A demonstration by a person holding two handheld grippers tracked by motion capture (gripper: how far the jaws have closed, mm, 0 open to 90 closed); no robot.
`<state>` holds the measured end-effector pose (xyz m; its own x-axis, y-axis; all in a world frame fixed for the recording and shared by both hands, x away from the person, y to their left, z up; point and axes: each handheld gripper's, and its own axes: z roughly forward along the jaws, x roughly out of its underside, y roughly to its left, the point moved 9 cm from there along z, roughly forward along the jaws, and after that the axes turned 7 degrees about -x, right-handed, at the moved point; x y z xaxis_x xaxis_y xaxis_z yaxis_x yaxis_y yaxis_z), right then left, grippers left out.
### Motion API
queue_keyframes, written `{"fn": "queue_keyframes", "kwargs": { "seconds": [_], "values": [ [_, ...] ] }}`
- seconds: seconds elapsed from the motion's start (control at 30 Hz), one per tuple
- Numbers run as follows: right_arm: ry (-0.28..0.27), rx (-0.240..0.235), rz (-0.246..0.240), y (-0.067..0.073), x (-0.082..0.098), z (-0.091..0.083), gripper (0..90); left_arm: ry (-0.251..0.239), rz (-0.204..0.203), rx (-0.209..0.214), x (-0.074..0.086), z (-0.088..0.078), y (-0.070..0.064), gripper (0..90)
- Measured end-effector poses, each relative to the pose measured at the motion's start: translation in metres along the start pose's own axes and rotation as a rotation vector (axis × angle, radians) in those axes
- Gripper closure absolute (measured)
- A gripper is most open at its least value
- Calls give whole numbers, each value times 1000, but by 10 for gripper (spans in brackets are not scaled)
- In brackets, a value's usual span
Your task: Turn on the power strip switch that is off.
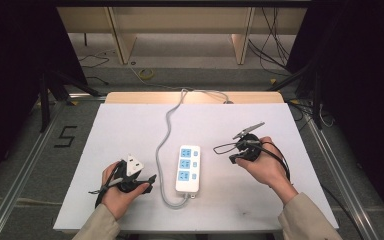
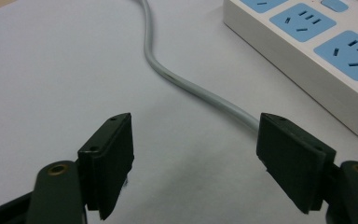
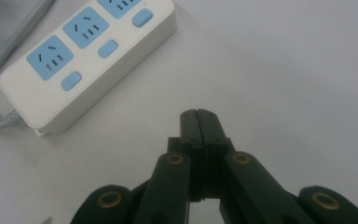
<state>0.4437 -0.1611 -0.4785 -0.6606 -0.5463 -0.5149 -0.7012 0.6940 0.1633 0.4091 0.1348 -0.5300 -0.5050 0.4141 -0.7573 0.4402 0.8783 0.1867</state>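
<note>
Nearest, the left tool (image 2: 193, 154) gapes wide, empty; the right tool (image 3: 199, 122) is pinched closed. Between them lies a white power strip (image 1: 188, 168) with blue sockets, its grey cord (image 1: 167, 127) running off the worktop (image 1: 280, 200).

A white power strip (image 1: 188, 168) with three blue sockets lies mid-desk (image 1: 130, 125) on the white sheet. Its grey cable (image 1: 166, 135) loops from the 6 o'clock end, past 9 o'clock, off toward 12. A taped "5" (image 1: 66, 136) marks the floor at 9 o'clock.
</note>
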Motion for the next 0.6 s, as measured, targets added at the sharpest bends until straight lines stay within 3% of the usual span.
{"fn": "queue_keyframes", "kwargs": {
  "seconds": [0.6],
  "values": [
    [15, -5, -23, 9, -17, 9, 900, -5, 5, 10, -1, -1, -4, 271]
  ]
}}
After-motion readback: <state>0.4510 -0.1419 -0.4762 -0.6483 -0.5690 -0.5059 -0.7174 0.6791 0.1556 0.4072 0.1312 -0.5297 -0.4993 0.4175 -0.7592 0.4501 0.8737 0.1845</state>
